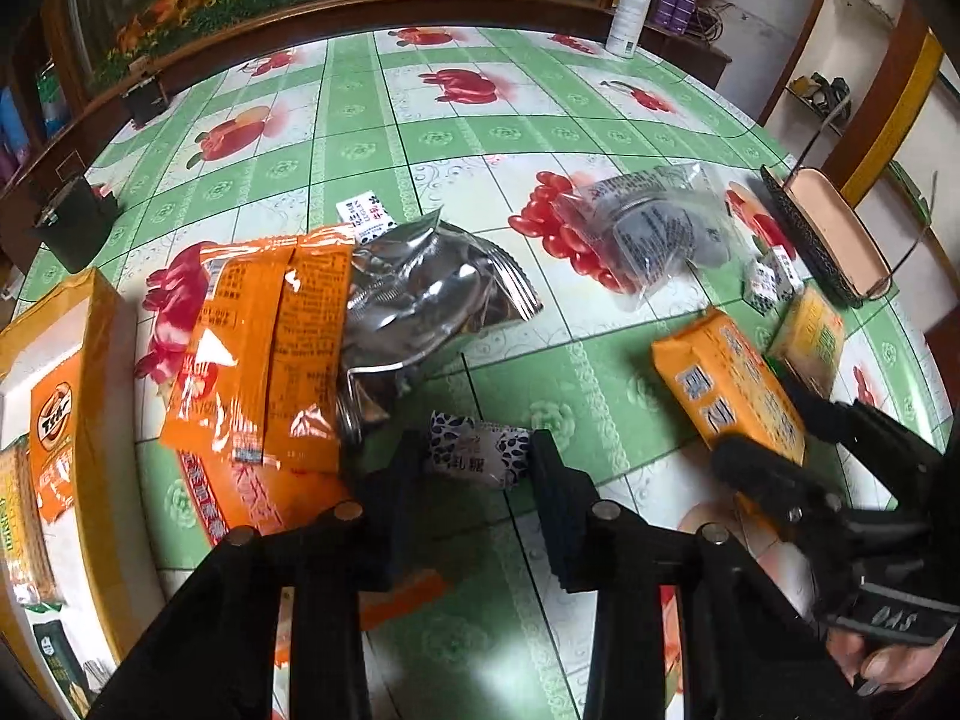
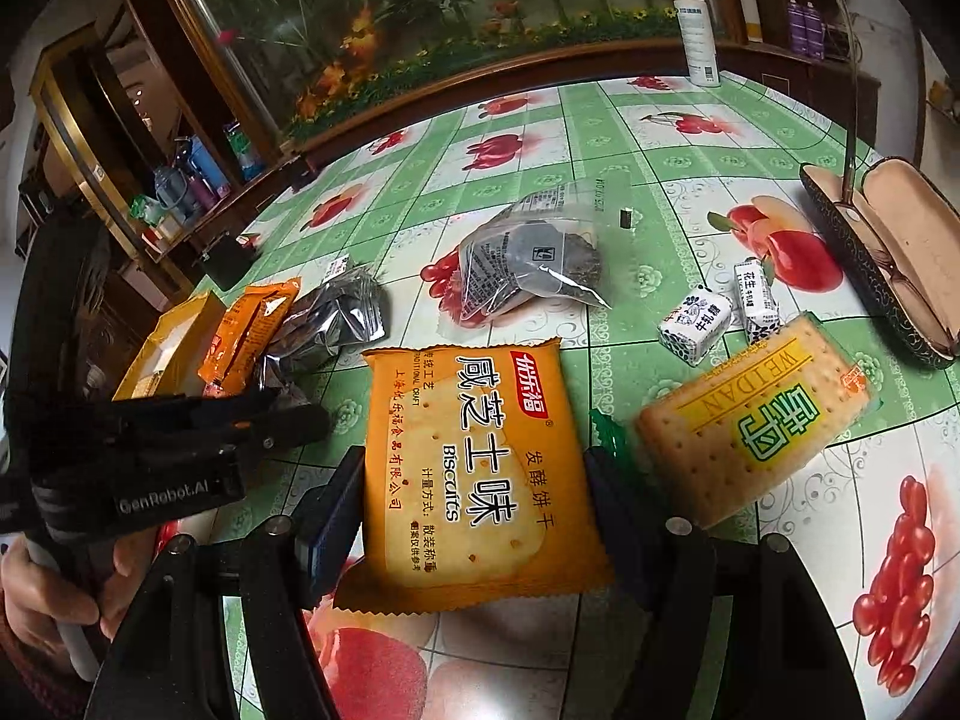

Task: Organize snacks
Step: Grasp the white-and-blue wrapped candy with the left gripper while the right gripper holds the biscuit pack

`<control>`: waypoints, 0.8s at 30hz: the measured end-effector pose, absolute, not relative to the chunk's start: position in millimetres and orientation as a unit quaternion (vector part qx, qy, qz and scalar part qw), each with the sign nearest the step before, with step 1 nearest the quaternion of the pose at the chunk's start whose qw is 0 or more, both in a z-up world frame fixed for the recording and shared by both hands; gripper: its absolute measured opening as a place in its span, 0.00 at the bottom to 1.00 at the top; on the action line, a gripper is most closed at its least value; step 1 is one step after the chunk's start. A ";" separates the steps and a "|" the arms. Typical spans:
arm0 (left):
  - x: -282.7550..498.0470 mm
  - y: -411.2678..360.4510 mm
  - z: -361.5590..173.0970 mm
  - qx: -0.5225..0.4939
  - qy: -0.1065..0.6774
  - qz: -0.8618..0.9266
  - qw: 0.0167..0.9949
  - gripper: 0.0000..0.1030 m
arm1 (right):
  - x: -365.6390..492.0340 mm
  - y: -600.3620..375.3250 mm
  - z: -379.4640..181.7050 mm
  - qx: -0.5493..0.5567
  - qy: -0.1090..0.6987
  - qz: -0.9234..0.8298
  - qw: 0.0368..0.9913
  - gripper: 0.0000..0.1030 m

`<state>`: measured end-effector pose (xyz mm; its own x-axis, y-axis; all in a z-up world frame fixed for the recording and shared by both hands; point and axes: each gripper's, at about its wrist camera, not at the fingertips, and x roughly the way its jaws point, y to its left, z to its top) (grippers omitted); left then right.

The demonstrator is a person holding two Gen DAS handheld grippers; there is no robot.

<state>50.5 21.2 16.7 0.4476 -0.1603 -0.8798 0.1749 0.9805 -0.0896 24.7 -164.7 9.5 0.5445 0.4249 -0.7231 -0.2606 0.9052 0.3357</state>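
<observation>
Snacks spread over a fruit-print tabletop, one hand-held gripper on each of two

Left hand-held gripper (image 1: 477, 459): jaws drawn in close on a small blue-and-white wrapped candy (image 1: 477, 456), which lies on the tabletop (image 1: 510, 138); both pads look to touch its ends. This tool points steeply down at the cloth.

Right hand-held gripper (image 2: 477, 516): jaws wide, one on each side of an orange biscuit packet (image 2: 474, 468). The right pad sits against the packet's edge; on the left I cannot tell whether the pad presses. Packet lies flat or nearly so. In the right wrist view a hand (image 2: 42, 594) grips the left tool's handle at lower left.

Outward from the candy: an orange snack bag (image 1: 264, 354) with a crumpled silver bag (image 1: 432, 282) against it, and an open yellow box (image 1: 90, 396) at the far left holding more packets. Beside the orange packet: a yellow-labelled cracker pack (image 2: 756, 414), two more wrapped candies (image 2: 696, 324), a clear bag of dark snacks (image 2: 528, 258).

Surface: glossy cloth, green and white squares, red fruit motifs. An open glasses case (image 2: 888, 264) sits at the right edge, a white spray bottle (image 2: 696, 30) at the far edge. Behind: dark wood trim, a mural of flowers and foliage, a cabinet with bottles to the left.
</observation>
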 end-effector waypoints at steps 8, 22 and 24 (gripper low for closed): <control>36.4 27.1 20.7 -0.016 0.492 -0.090 0.866 0.32 | 26.2 -164.2 10.0 0.090 0.434 0.196 0.875 0.73; -15.2 42.9 39.7 -0.070 0.459 -0.119 0.878 0.32 | 10.3 -144.8 24.2 0.064 0.392 0.245 0.884 0.73; -20.0 46.6 44.4 -0.075 0.452 -0.121 0.880 0.32 | 7.4 -142.0 25.8 0.062 0.387 0.251 0.885 0.73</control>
<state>-20.0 46.6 44.4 0.5616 -0.2803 -0.7785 0.1448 0.9596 -0.2411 7.4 -142.0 25.8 0.5747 0.4924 -0.6537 -0.3969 0.8662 0.3036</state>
